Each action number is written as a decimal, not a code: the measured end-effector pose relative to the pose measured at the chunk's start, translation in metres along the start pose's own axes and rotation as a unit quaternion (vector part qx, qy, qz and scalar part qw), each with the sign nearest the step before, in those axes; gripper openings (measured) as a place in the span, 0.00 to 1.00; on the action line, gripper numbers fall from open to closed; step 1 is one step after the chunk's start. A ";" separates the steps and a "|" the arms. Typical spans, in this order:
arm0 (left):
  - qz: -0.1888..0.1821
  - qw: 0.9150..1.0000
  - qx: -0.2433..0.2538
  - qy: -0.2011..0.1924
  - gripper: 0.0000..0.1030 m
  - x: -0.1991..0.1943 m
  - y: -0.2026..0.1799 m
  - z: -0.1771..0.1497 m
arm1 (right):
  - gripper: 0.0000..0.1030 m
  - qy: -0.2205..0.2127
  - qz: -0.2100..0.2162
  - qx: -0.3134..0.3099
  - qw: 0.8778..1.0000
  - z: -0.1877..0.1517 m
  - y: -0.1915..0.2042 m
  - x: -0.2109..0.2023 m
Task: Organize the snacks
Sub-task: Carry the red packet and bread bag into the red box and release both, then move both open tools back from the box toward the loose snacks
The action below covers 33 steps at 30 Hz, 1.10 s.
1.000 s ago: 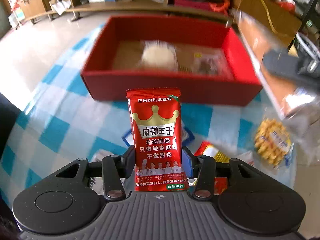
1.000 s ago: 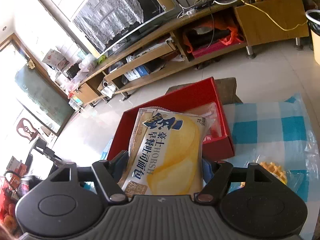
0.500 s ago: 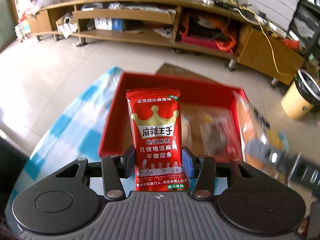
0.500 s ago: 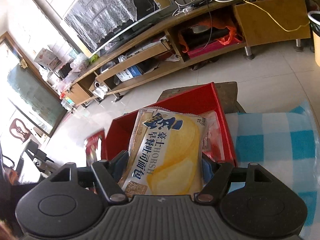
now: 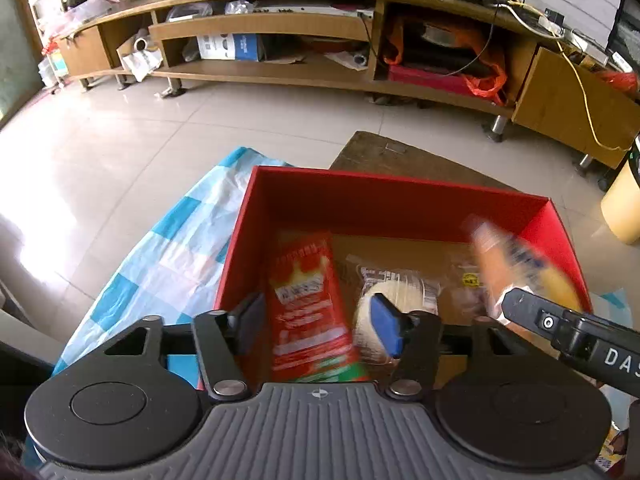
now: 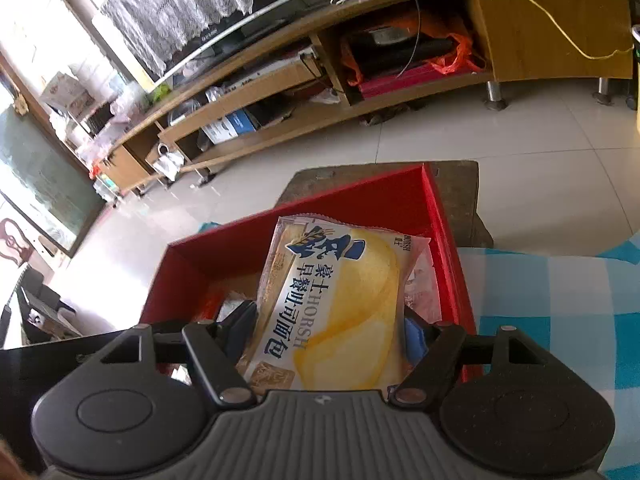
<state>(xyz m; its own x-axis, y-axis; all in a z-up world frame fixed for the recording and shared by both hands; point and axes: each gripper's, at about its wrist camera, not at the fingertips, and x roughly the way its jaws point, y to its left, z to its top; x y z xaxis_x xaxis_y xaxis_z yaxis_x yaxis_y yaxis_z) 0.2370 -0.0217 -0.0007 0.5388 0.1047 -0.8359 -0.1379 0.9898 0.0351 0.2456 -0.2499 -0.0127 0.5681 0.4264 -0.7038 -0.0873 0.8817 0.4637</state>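
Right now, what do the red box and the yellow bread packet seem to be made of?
The red box looks like cardboard: matte red walls, plain brown floor inside. The yellow bread packet looks like glossy printed plastic film, judging by its sheen and crimped top seam.

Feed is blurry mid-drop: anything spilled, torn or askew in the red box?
Nothing stands out. The red spicy-strip packet is dropping into the red cardboard box between the opening left gripper fingers, blurred by motion; no spill or tear.
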 end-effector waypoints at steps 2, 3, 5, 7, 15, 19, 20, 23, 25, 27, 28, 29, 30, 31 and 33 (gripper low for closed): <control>0.001 1.000 0.002 0.000 0.69 -0.001 0.000 -0.001 | 0.71 -0.005 0.006 -0.003 1.000 -0.001 0.002 0.000; 0.000 1.000 0.003 -0.001 0.71 -0.002 0.000 -0.001 | 0.71 -0.005 0.010 -0.007 1.000 -0.002 0.005 -0.001; 0.000 1.000 0.005 -0.004 0.75 -0.006 0.000 -0.002 | 0.71 -0.007 0.008 -0.019 1.000 -0.004 0.010 -0.002; 0.000 1.000 0.008 -0.008 0.76 -0.009 -0.001 -0.004 | 0.71 -0.009 0.000 -0.032 0.999 -0.005 0.015 -0.004; -0.003 1.000 0.010 -0.016 0.81 -0.026 -0.001 -0.013 | 0.71 -0.022 0.001 -0.029 0.999 -0.010 0.016 -0.025; -0.007 0.999 0.019 -0.025 0.84 -0.040 -0.002 -0.022 | 0.71 -0.027 0.004 -0.040 0.999 -0.016 0.021 -0.040; -0.008 0.999 0.020 -0.027 0.84 -0.044 -0.001 -0.026 | 0.72 -0.028 0.004 -0.043 0.999 -0.019 0.022 -0.043; -0.016 0.999 0.027 -0.025 0.84 -0.055 -0.001 -0.038 | 0.72 -0.024 0.004 -0.049 0.999 -0.030 0.023 -0.054; -0.022 0.999 0.031 -0.024 0.85 -0.062 0.003 -0.047 | 0.72 -0.021 0.004 -0.050 0.998 -0.039 0.022 -0.064; -0.026 0.999 0.033 -0.023 0.86 -0.070 0.008 -0.057 | 0.72 -0.020 0.003 -0.048 0.999 -0.047 0.021 -0.071; -0.029 0.999 0.035 -0.021 0.87 -0.073 0.011 -0.062 | 0.72 -0.020 0.004 -0.046 0.999 -0.052 0.021 -0.075; -0.031 0.999 0.037 -0.016 0.87 -0.075 0.015 -0.067 | 0.72 -0.018 0.004 -0.044 0.999 -0.058 0.021 -0.078; -0.033 0.999 0.038 -0.009 0.87 -0.075 0.018 -0.073 | 0.72 -0.016 0.004 -0.043 0.999 -0.064 0.020 -0.082; -0.035 0.999 0.039 -0.002 0.87 -0.076 0.021 -0.078 | 0.72 -0.014 0.004 -0.040 0.999 -0.070 0.020 -0.084; -0.040 0.998 0.039 0.014 0.87 -0.077 0.028 -0.091 | 0.72 -0.005 0.005 -0.032 0.999 -0.081 0.018 -0.088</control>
<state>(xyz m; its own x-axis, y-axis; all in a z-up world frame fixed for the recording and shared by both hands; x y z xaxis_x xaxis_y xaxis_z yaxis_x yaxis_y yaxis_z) 0.1161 -0.0112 0.0145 0.5226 0.0243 -0.8522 -0.0300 0.9995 0.0101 0.1274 -0.2549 0.0143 0.5753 0.4342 -0.6932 -0.1451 0.8882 0.4359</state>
